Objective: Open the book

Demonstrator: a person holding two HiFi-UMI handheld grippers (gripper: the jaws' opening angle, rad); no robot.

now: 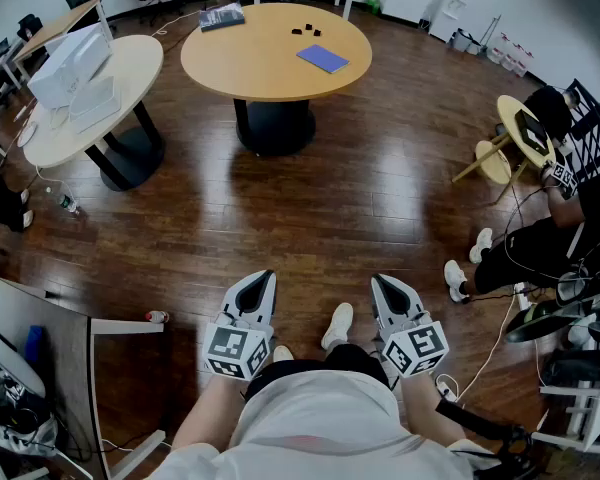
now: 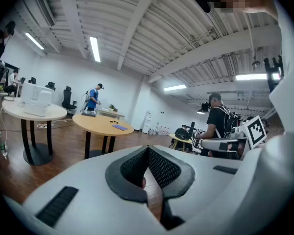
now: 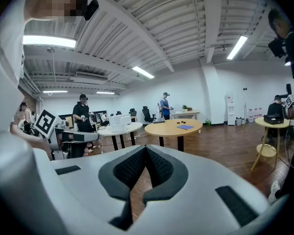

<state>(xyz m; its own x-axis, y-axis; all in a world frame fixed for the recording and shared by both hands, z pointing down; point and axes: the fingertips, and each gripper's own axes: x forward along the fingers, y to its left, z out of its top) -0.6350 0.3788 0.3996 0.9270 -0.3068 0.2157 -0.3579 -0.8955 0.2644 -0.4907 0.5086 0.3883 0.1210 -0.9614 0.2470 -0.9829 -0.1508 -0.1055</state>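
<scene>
**Grippers idle, book far off**

Left gripper point(image 1: 260, 286) and right gripper point(image 1: 385, 288) are held low, close to the person's body, over the wood floor point(image 1: 310, 198). Both pairs of jaws are pressed together with nothing between. The blue book point(image 1: 323, 59) lies flat on the far round table point(image 1: 250, 63), well apart from both.

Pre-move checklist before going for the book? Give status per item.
1. Book found: blue book lies flat on the round table. ok
2. Book closed: looks so. ok
3. Book within reach: open floor lies between it and both grippers. not ok
4. Left gripper empty: shut on nothing. ok
5. Right gripper empty: shut on nothing. ok
6. Small dark pieces clear of the book. ok
</scene>
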